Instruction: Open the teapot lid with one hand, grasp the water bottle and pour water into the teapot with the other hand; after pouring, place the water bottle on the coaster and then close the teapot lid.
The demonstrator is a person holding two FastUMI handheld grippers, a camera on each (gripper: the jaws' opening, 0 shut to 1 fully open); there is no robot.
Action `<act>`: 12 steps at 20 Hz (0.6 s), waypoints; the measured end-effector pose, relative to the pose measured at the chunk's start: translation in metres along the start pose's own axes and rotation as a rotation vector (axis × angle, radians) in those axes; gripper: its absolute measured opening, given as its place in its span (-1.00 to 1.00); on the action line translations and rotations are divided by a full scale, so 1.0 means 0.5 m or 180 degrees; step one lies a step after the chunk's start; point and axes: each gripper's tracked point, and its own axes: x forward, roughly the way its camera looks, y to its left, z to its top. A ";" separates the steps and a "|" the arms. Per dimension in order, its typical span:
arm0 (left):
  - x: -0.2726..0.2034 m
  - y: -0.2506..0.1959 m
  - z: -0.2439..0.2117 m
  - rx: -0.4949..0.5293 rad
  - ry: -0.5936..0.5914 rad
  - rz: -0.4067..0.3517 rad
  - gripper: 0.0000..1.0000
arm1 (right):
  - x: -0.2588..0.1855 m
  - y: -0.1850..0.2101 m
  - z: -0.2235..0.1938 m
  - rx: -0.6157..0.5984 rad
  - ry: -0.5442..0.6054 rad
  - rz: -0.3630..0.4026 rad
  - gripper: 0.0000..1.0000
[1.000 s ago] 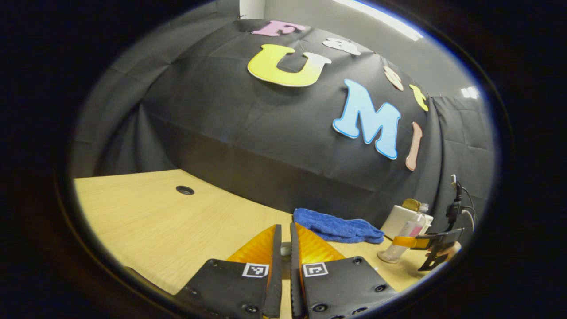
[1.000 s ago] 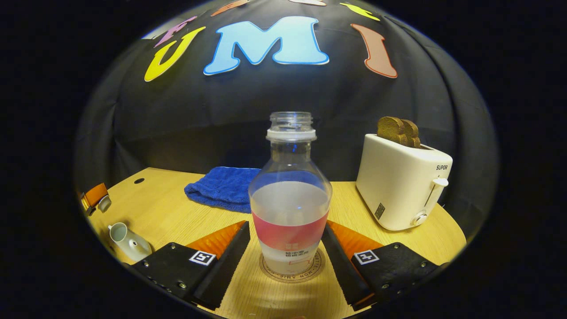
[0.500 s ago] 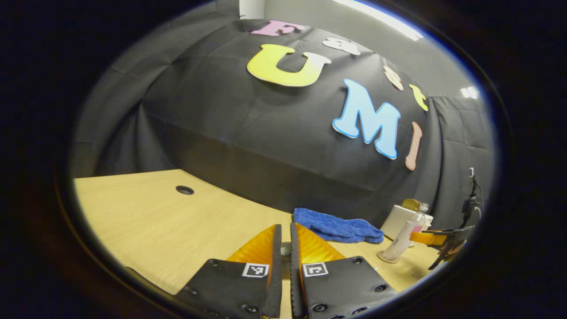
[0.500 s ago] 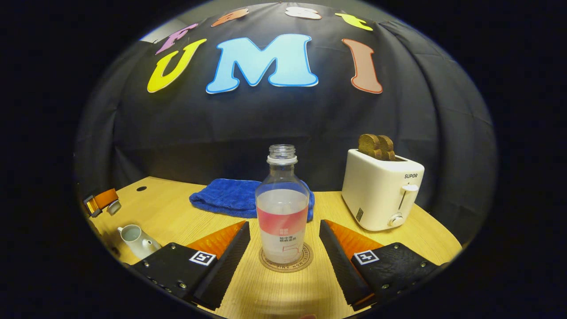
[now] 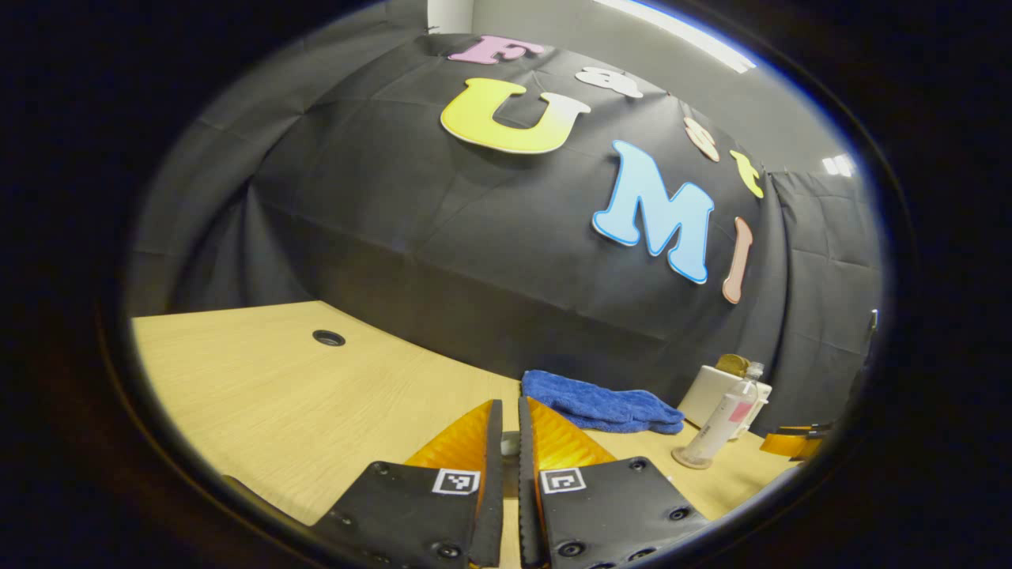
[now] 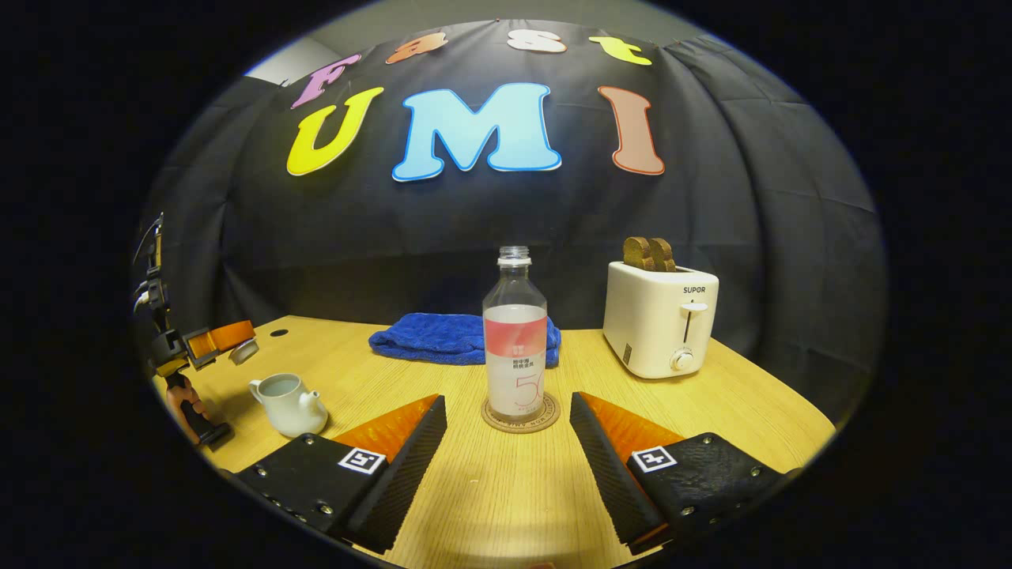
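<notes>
The water bottle (image 6: pixel 515 332), uncapped and part full, stands upright on the round coaster (image 6: pixel 520 416). My right gripper (image 6: pixel 507 401) is open just in front of it, a finger on each side and apart from it. The white teapot (image 6: pixel 288 403) sits at the left with its top open. Above and behind it my left gripper (image 6: pixel 239 344) holds the teapot lid (image 6: pixel 243 352). In the left gripper view the left gripper (image 5: pixel 510 411) is shut on that small grey lid (image 5: pixel 510 445). Far right there are the bottle (image 5: pixel 723 419) and the right gripper (image 5: pixel 794 440).
A white toaster (image 6: pixel 660 320) with two bread slices stands at the back right. A blue towel (image 6: pixel 458 338) lies behind the bottle against the black wall. The wooden table (image 6: pixel 490 506) has a cable hole (image 5: pixel 329 338) at its far left.
My right gripper has drawn back from the bottle, which stays on the coaster and now looks smaller. The left gripper has kept still with the lid.
</notes>
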 end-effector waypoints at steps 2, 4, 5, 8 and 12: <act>0.000 -0.001 0.000 0.0000 -0.0001 0.0002 -0.65 | -0.024 0.014 -0.005 -0.0071 -0.0059 0.0023 0.94; 0.001 0.000 0.002 -0.0006 -0.0009 0.0008 -0.72 | -0.042 0.026 -0.014 -0.0118 -0.0080 0.0036 0.94; 0.000 0.003 0.002 -0.0008 -0.0014 0.0019 -0.65 | -0.052 0.034 -0.020 -0.0121 -0.0073 0.0052 0.94; 0.001 0.002 -0.001 0.0047 -0.0001 0.0048 -0.68 | -0.082 0.058 -0.030 -0.0061 -0.0091 0.0139 0.95; -0.015 -0.030 0.035 0.0137 -0.0104 0.0030 -0.71 | -0.109 0.065 -0.027 -0.0030 -0.0189 0.0206 0.94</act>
